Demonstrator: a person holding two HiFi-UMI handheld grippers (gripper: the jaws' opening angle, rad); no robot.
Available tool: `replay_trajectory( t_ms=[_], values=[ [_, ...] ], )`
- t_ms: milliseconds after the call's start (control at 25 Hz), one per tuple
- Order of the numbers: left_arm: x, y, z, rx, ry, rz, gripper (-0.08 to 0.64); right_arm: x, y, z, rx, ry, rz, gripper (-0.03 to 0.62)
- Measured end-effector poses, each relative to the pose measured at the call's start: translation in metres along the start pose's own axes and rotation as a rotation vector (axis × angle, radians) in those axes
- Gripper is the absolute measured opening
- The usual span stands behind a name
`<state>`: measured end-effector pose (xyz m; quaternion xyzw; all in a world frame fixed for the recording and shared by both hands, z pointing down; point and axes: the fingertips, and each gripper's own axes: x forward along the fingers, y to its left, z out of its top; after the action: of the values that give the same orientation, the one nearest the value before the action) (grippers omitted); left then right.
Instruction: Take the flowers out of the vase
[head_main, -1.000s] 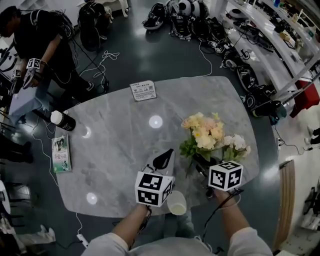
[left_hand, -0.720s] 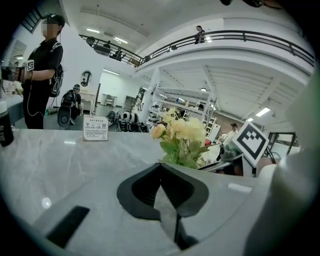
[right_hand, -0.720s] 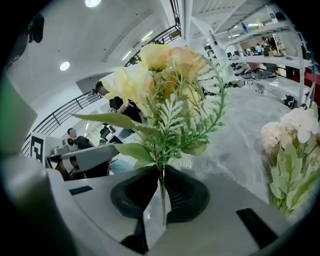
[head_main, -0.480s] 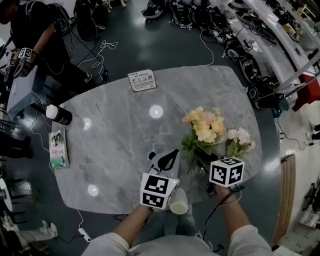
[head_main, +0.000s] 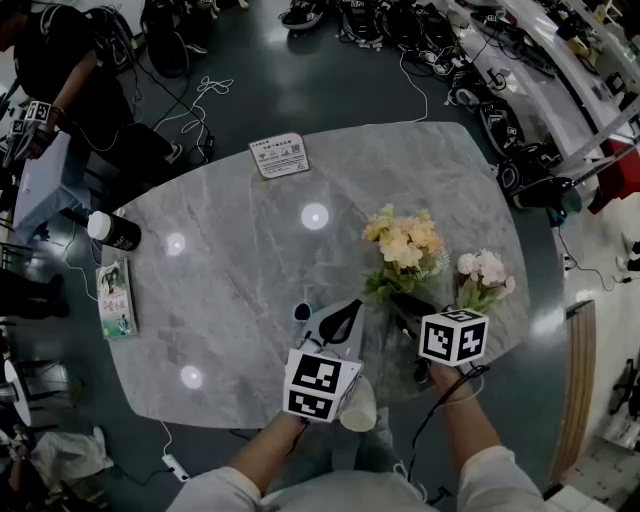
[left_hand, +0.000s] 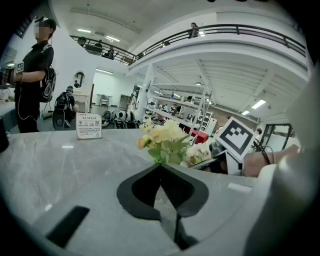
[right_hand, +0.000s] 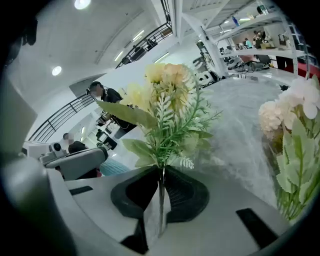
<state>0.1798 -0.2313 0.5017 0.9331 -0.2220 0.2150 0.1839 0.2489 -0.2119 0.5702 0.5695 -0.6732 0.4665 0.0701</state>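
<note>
- Right gripper view: the right gripper (right_hand: 161, 174) had its jaws closed on the thin stem (right_hand: 161, 192) of the yellow bunch (right_hand: 165, 95). The stem's long axis ran straight up the frame from the jaws, in line with them.
- Left gripper view: the left gripper (left_hand: 161, 169) had its jaws together with nothing between them. Both bunches lay to the centre-right of the frame, beyond its tips.
- Head view: the white bunch (head_main: 482, 272) stood at centre right, just above the right gripper's marker cube, so the right hand was nearer to it.
- I could not make out the vase with certainty.
- Count: two bunches of flowers, two grippers, one table (head_main: 240, 270).
</note>
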Motion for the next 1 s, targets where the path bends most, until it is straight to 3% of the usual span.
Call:
replay_trajectory(
  t_ms=[440, 1000],
  values=[
    [0.005, 0.001, -0.008, 0.004, 0.019, -0.014, 0.009, 0.012, -0.017, -0.007, 0.063, 0.0, -0.009, 0.039],
    [0.012, 0.003, -0.018, -0.021, 0.017, -0.028, 0.009, 0.025, -0.021, -0.01, 0.055, -0.027, -0.018, 0.04]
  ],
)
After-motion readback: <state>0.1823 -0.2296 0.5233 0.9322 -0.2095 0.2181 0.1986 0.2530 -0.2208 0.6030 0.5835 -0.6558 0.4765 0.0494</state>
